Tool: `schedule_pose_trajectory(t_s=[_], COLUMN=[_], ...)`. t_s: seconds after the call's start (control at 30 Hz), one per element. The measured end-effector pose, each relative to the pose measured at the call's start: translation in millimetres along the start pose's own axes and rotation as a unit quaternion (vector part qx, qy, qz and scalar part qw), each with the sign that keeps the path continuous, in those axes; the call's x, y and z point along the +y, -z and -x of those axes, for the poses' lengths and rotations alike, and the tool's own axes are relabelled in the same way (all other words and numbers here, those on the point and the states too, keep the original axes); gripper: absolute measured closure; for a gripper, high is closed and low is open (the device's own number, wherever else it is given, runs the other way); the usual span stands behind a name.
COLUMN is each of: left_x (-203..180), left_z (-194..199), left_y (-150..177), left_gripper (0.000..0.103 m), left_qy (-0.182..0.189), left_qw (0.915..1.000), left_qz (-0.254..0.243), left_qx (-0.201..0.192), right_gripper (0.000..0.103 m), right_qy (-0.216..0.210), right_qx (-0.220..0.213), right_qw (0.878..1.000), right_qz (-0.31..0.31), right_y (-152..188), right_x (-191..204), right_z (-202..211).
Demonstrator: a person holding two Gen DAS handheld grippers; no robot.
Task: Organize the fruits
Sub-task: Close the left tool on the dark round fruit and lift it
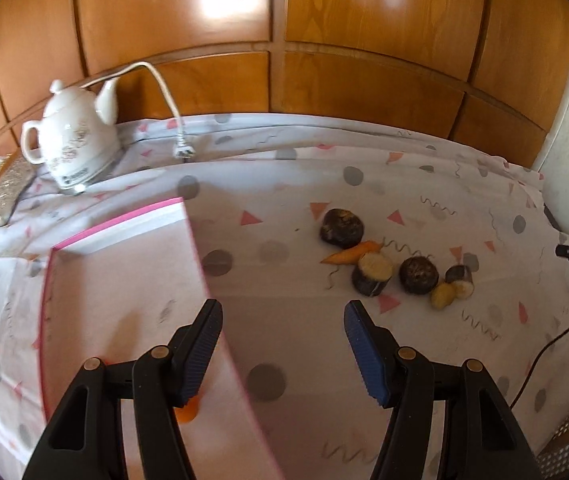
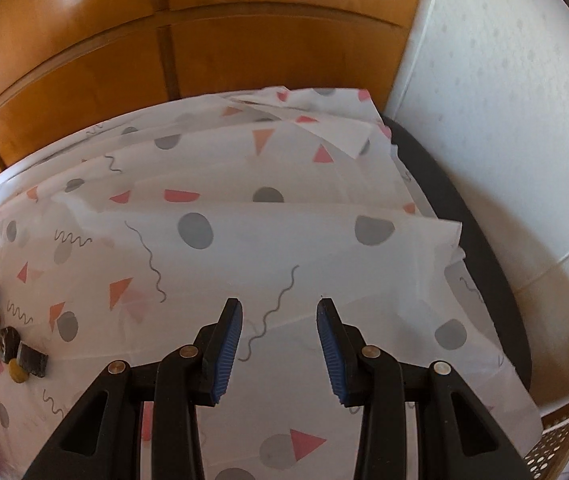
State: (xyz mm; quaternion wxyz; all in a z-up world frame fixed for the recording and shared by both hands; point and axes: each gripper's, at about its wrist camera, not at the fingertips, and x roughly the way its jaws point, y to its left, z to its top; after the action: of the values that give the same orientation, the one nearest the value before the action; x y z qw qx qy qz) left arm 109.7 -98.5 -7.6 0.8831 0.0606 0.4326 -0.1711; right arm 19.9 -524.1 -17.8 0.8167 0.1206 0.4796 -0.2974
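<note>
The task looks barely begun. In the pink tray [image 1: 124, 280] only one orange piece [image 1: 187, 411] shows, half hidden behind the left claw [image 1: 282, 354], which hangs over the tray's right edge with jaws wide apart and nothing between them. Right of the tray, a cluster of six pieces waits on the tabletop [image 1: 284, 208]: one carrot [image 1: 350, 254], two dark round pieces [image 1: 341, 227] [image 1: 418, 275], two dark-skinned cut chunks with pale faces [image 1: 372, 273] [image 1: 460, 282], and one small yellow piece [image 1: 442, 295]. The right claw [image 2: 279, 354], farther right of the tray beyond the cluster, is moderately open and empty above bare cloth. Six pieces seem left to move.
</note>
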Motion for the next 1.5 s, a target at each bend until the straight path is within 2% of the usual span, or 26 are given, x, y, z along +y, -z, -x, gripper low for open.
schedule_pose_trajectory(t_s=[0.17, 0.43, 0.77, 1.0, 1.2, 1.3, 1.4, 1.47, 1.5], left_x=[-18, -34, -44, -51, -59, -56, -56, -55, -54], left_z=[-27, -66, -94, -122, -146, -157, -157, -156, -155], left_y=[-19, -44, -58, -71, -74, -74, -74, -73, -73], left_gripper=[0.034, 0.034, 0.032, 0.031, 0.031, 0.039, 0.043, 0.053, 0.053], left_qy=[0.008, 0.027, 0.027, 0.017, 0.004, 0.007, 0.006, 0.006, 0.007], left_qw=[0.9998, 0.9982, 0.997, 0.996, 0.9943, 0.9934, 0.9945, 0.9949, 0.9951], left_qz=[-0.007, 0.006, 0.013, 0.015, 0.001, 0.013, 0.009, 0.005, 0.004], left_qx=[0.017, 0.053, 0.071, 0.087, 0.106, 0.114, 0.105, 0.1, 0.099], right_gripper=[0.061, 0.059, 0.058, 0.058, 0.058, 0.058, 0.058, 0.058, 0.058], right_qy=[0.0, -0.005, -0.003, 0.006, 0.003, 0.004, 0.004, 0.005, 0.005], right_qx=[0.009, 0.01, 0.002, -0.013, -0.006, -0.005, -0.002, 0.0, 0.001], right_qw=[1.0, 0.999, 0.995, 0.988, 0.988, 0.988, 0.99, 0.99, 0.99], right_qz=[-0.03, -0.043, -0.095, -0.156, -0.154, -0.152, -0.144, -0.14, -0.138], right_y=[1, -1, -3, -3, -4, -3, -4, -4, -4], right_x=[-12, -17, -39, -64, -63, -62, -59, -57, -57], right_z=[-2, -2, -1, 4, 0, 0, -2, -2, -3])
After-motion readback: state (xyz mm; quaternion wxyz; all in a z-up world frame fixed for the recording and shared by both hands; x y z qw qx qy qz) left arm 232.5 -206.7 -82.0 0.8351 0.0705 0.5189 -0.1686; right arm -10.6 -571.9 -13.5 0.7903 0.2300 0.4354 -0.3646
